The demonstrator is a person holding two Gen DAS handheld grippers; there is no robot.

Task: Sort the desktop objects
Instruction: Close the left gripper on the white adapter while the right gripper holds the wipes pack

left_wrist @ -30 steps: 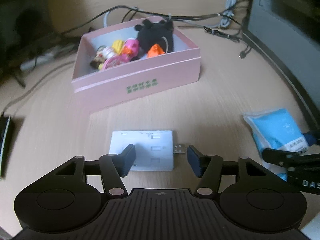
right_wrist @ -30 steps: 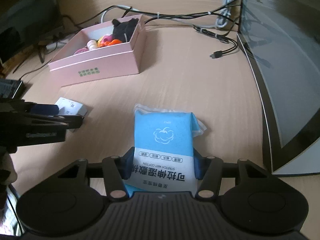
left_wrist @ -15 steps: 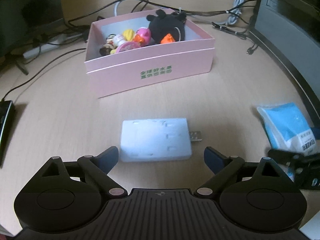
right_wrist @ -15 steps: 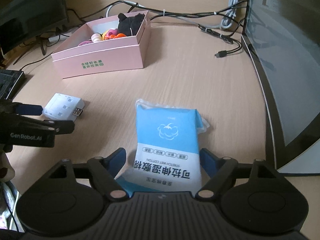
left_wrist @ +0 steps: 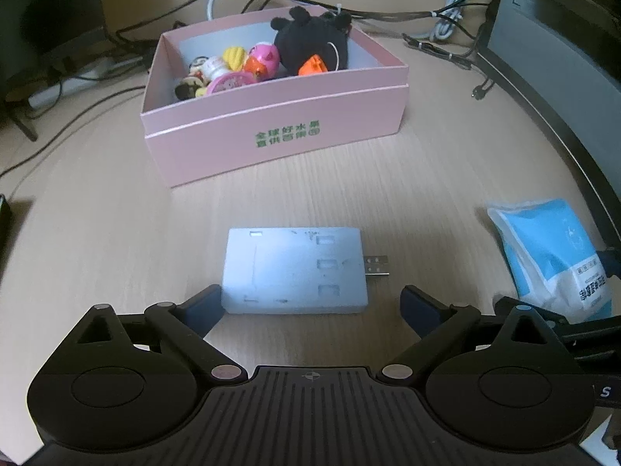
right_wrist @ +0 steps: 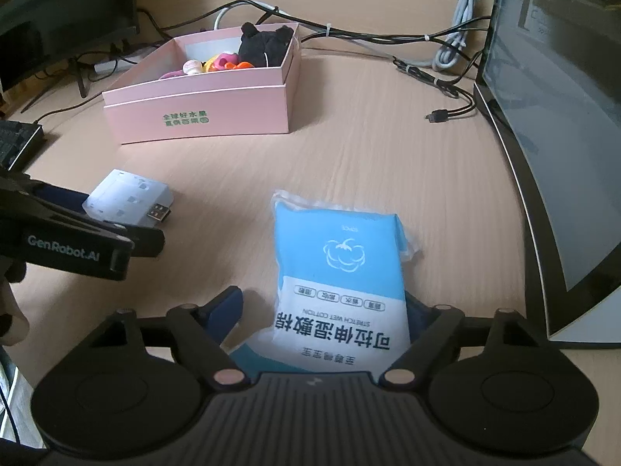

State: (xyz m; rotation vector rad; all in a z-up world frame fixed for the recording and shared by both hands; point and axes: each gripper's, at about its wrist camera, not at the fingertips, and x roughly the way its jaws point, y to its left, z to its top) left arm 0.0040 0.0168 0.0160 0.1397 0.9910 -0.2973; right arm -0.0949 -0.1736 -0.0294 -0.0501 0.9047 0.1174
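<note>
- Desktop objects: white USB hub (left_wrist: 295, 272) flat on wooden desk (left_wrist: 388, 194), plug end to the right; blue wet-wipe pack (right_wrist: 341, 272) lies apart from it, nearer the monitor (right_wrist: 562, 155)
- Left gripper (left_wrist: 310, 306): jaws have just been opening, now wide; hub's near edge sits between them, left pad close to hub's corner, right pad clear
- Right gripper (right_wrist: 322, 310): jaws just spread, straddling pack's near end; left finger clear
- Pink box (left_wrist: 279, 132) behind hub, holding small toys (left_wrist: 233, 70) and black plush (left_wrist: 310, 42)
</note>
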